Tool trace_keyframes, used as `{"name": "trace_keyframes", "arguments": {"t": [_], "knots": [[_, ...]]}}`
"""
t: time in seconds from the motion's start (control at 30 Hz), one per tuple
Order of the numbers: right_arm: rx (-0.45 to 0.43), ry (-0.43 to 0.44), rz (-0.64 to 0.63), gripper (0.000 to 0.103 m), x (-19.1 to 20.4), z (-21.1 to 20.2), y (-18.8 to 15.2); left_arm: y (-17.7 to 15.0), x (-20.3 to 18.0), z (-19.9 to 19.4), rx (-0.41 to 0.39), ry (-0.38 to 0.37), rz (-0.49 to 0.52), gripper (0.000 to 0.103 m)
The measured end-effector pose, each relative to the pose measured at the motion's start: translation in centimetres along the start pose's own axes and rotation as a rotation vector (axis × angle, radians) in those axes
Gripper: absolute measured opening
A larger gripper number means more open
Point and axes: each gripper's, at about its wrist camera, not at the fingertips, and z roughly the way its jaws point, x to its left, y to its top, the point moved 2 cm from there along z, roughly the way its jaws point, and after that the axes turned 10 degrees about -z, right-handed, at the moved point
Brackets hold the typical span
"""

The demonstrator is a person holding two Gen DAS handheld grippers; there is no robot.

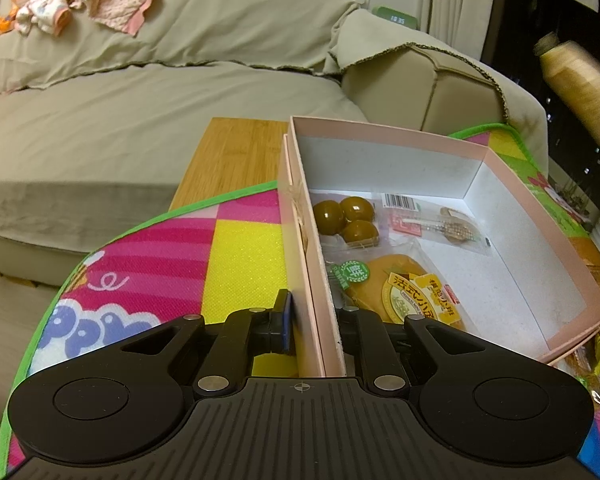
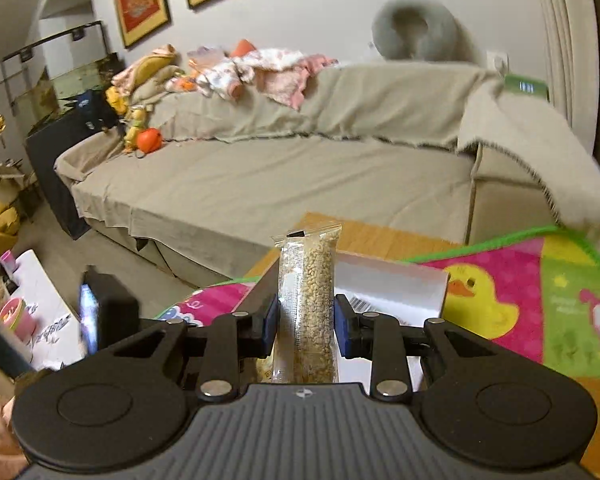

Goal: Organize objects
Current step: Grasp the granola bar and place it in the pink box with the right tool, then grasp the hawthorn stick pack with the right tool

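Snack transfer in progress, box steadied.
We see the right hand-held gripper (image 2: 306,330) clamped on a seed bar packet (image 2: 308,304), held clear above the tabletop (image 2: 364,236); the left hand-held gripper (image 1: 314,320) pinches the pink box (image 1: 540,216) near wall. Next, we judge: clear that rim, release onto open floor beyond the packaged snacks (image 1: 404,292).

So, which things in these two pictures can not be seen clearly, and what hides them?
- Left wrist view: the left gripper clamps the pink box wall; that wall hides its right finger pad.
- Left wrist view: the yellow bread pack is partly covered by the gripper body.
- Left wrist view: the golden roll at the right edge is blurred and cut off.
- Right wrist view: the grain packet in the right gripper hides its lower end behind the gripper body.
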Motion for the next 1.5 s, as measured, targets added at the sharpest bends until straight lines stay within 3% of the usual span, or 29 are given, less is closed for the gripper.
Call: {"name": "trace_keyframes", "arguments": {"t": [0.23, 0.4, 0.47, 0.67, 1.1, 1.33, 1.5], "knots": [[0.027, -0.022, 0.076, 0.028, -1.0, 4.3, -0.8, 0.0, 0.0, 0.0, 0.0, 0.0, -0.001, 0.016], [0.035, -0.006, 0.115, 0.036, -1.8, 5.6, -1.3, 0.0, 0.0, 0.0, 0.0, 0.001, 0.0, 0.015], [0.033, 0.002, 0.126, 0.044, -2.1, 5.2, -1.7, 0.0, 0.0, 0.0, 0.0, 0.0, 0.0, 0.015], [0.033, -0.067, 0.1, 0.053, -3.2, 2.3, -3.9, 0.0, 0.0, 0.0, 0.0, 0.001, 0.0, 0.015], [0.166, -0.223, -0.053, 0.06, -2.4, -2.9, -12.8, -0.1, 0.1, -0.1, -0.005, 0.005, 0.002, 0.015], [0.219, -0.206, -0.138, 0.067, -0.3, -4.1, -16.1, 0.3, 0.0, -1.3, -0.037, 0.012, 0.009, 0.015], [0.242, -0.198, -0.12, 0.069, -0.4, -4.1, -17.6, 0.3, -0.3, -2.1, -0.044, 0.011, 0.018, 0.015]]}}
